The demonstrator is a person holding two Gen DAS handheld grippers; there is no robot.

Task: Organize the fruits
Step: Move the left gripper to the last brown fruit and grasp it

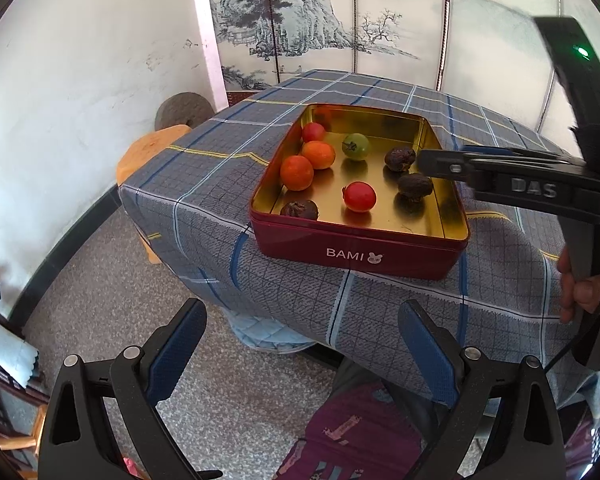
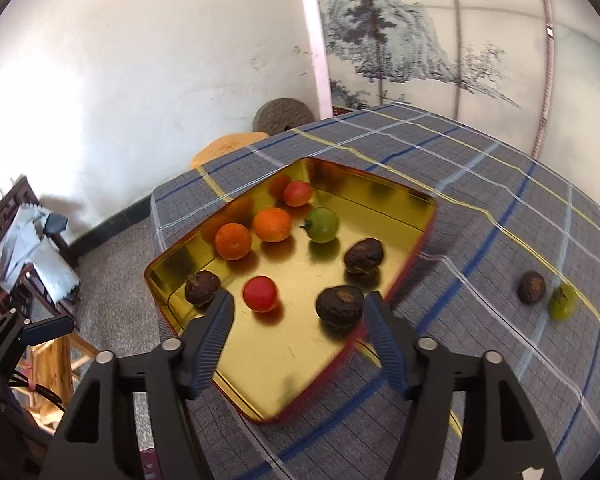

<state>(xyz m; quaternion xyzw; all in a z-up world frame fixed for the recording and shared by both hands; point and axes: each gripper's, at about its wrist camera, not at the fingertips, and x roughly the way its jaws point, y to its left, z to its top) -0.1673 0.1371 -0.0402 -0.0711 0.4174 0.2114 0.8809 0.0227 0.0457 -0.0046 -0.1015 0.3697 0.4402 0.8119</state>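
A red BAMI tin (image 1: 300, 240) with a gold inside stands on the plaid tablecloth (image 1: 204, 184). In it lie two oranges (image 1: 297, 172), red tomatoes (image 1: 359, 197), a green tomato (image 1: 356, 146) and three dark wrinkled fruits (image 1: 415, 187). My right gripper (image 2: 299, 300) hangs open over the tin's (image 2: 284, 360) near end. A red tomato (image 2: 260, 293) and a dark fruit (image 2: 339, 305) lie below its gap, untouched. On the cloth to the right sit another dark fruit (image 2: 531, 287) and a green fruit (image 2: 562, 301). My left gripper (image 1: 300, 312) stands open and empty, off the table's near edge.
An orange stool (image 1: 152, 152) and a round stone (image 1: 184, 110) stand beside the table's left corner. A painted folding screen (image 1: 340, 20) lines the back. A person's hand (image 1: 580, 288) holds the right gripper's handle. Dark wooden furniture with a pale cloth (image 2: 40, 248) is at the left.
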